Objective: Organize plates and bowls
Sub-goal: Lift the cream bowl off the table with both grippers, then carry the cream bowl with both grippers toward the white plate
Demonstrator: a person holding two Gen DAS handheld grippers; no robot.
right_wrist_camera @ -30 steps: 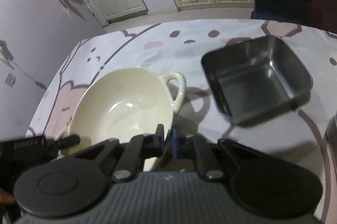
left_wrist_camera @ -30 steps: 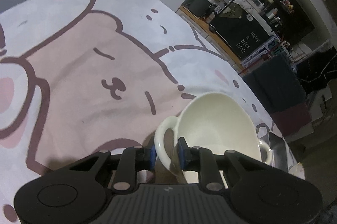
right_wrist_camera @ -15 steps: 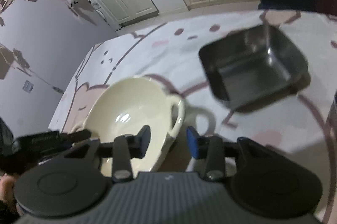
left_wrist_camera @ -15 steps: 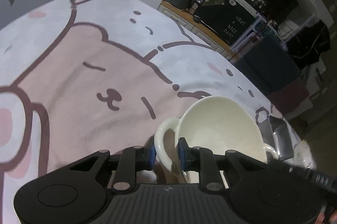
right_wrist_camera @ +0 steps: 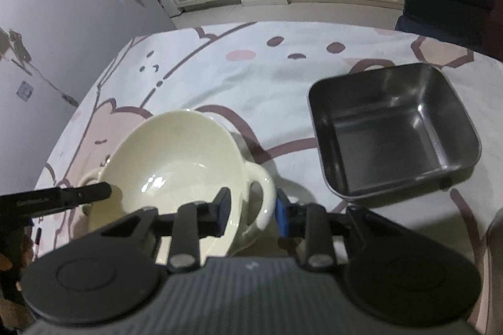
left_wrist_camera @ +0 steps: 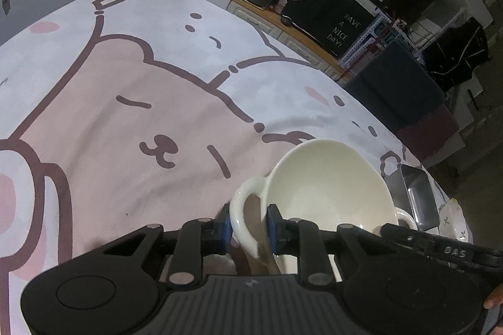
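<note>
1. A cream two-handled bowl rests on a cartoon-print tablecloth, at 12 o'clock from both grippers.
2. The left gripper is clamped on one loop handle.
3. The right gripper has just been closing; its jaws straddle the opposite handle, seemingly not yet pressing.
4. The handle-to-handle axis runs between the hands, each equally near.
5. A steel square pan sits at 2 o'clock from the right gripper, apart from the bowl.
</note>
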